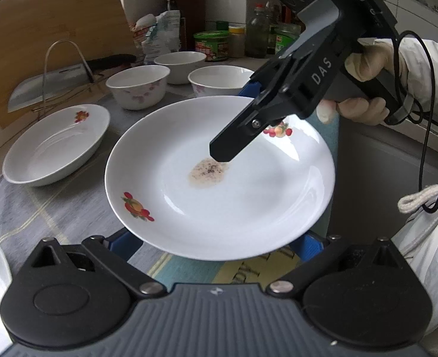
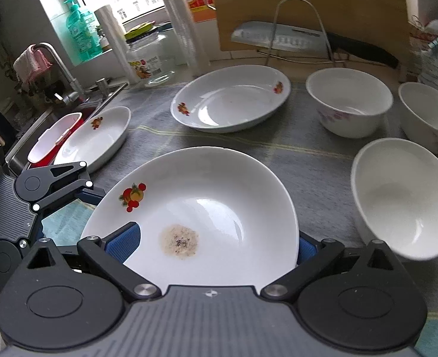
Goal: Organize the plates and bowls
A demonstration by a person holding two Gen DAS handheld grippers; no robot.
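The stained plate (image 1: 219, 178) is up off the bench (image 1: 55, 208), tilted, with a claw at each side. The right claw (image 1: 239, 125) comes in over the far rim in the left view: one black finger lies across the top face, just by the brown stain (image 1: 208, 172), and a blue pad (image 1: 250, 87) shows under the rim behind it, so it is pinching the plate edge between upper and lower finger. That grip looks like the one carrying the weight, with the gloved hand (image 1: 364, 89) behind it.

The left claw (image 1: 219, 245) sits at the near rim. Its blue pads show on either side beneath the plate, spread wide, so it seems to cradle or steady the underside rather than squeeze; the plate hides the pad tips, so I cannot be sure it grips nothing.

Holding by the rim makes sense: the face is greasy and the well is too broad for either claw to span.

On the bench, two more plates, the oval plate (image 2: 230, 98) and the sink-side plate (image 2: 97, 136), lie apart, the second one by the sink. Three bowls (image 2: 349, 101) stand in a loose group to the right. My guess is that the lifted plate is headed for one of the other plates to start a stack, and the stain will then be covered.
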